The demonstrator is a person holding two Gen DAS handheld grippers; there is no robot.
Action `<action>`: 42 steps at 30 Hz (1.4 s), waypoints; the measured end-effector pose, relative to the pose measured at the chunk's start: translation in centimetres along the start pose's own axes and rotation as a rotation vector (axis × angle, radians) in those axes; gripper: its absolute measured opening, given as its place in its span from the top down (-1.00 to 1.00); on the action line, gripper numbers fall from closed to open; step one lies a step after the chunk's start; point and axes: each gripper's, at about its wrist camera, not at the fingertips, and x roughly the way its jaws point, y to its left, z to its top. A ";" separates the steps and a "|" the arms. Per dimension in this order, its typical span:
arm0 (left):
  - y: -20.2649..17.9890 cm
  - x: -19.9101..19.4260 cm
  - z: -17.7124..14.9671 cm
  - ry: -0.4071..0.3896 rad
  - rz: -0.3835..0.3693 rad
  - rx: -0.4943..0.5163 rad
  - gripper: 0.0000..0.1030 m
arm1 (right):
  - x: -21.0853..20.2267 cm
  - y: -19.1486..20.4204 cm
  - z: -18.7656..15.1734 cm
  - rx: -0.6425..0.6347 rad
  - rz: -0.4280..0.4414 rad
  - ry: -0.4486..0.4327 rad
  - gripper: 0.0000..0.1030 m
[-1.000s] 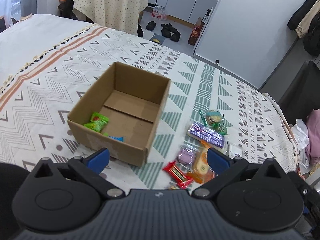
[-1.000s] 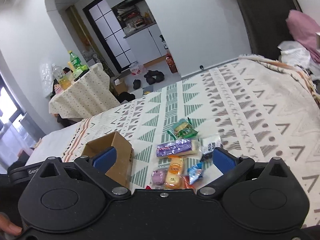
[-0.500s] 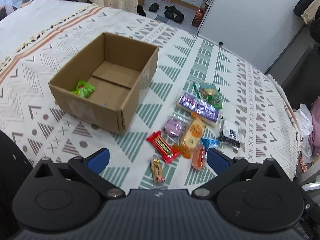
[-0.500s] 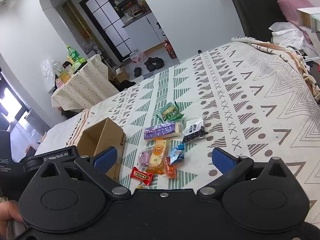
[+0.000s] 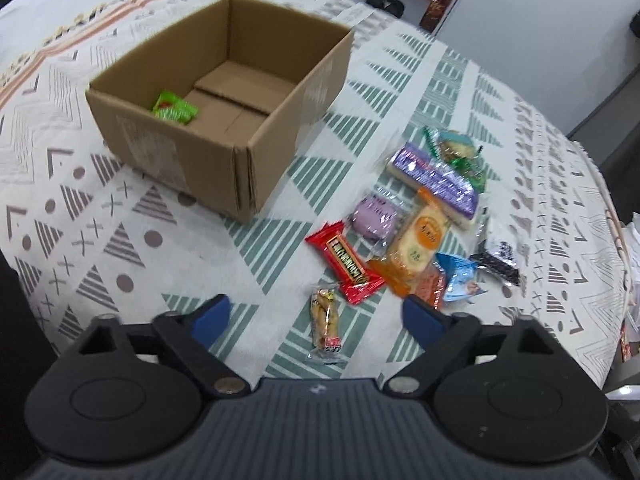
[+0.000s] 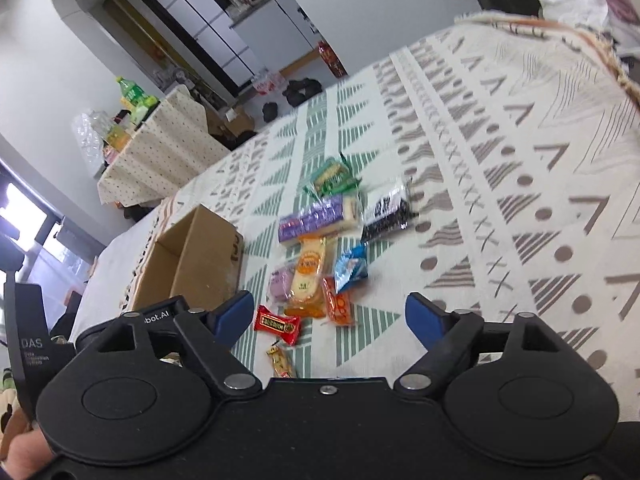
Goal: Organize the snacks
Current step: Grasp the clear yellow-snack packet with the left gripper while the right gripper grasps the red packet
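Snacks sit in a loose pile on the bed (image 5: pixel 100 216), just right of the box (image 5: pixel 224 152), close enough for short transfers. One green pack (image 5: pixel 175 107) is already in the box, so sorting looks barely started. Left tongs (image 5: pixel 316 316) are spread, nothing between the pads, lined up over the small yellow stick (image 5: pixel 326 322) at the pile's near edge; the red bar (image 5: pixel 346 262) lies just beyond. Right tongs (image 6: pixel 330 316) are also spread and empty, aimed at the same pile around the orange pack (image 6: pixel 339 307) and blue pack (image 6: pixel 350 267). Versus a second ago: both tongs have come down toward the pile, snacks fill more of each view, and both sets of jaws have just been closing partway with nothing pinched.
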 end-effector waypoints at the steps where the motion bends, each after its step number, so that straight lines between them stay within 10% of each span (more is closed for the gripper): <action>1: 0.1 0.4 0.0 0.012 0.002 -0.010 -0.57 | 0.5 -0.2 0.0 0.010 0.001 0.016 -0.49; 21: 0.0 7.3 -0.4 0.189 0.017 -0.064 0.66 | 8.3 0.0 0.6 -0.010 -0.024 0.144 -0.01; 42: -0.7 5.6 3.2 0.138 -0.036 0.092 0.68 | 12.5 0.2 0.0 -0.036 -0.040 0.230 0.41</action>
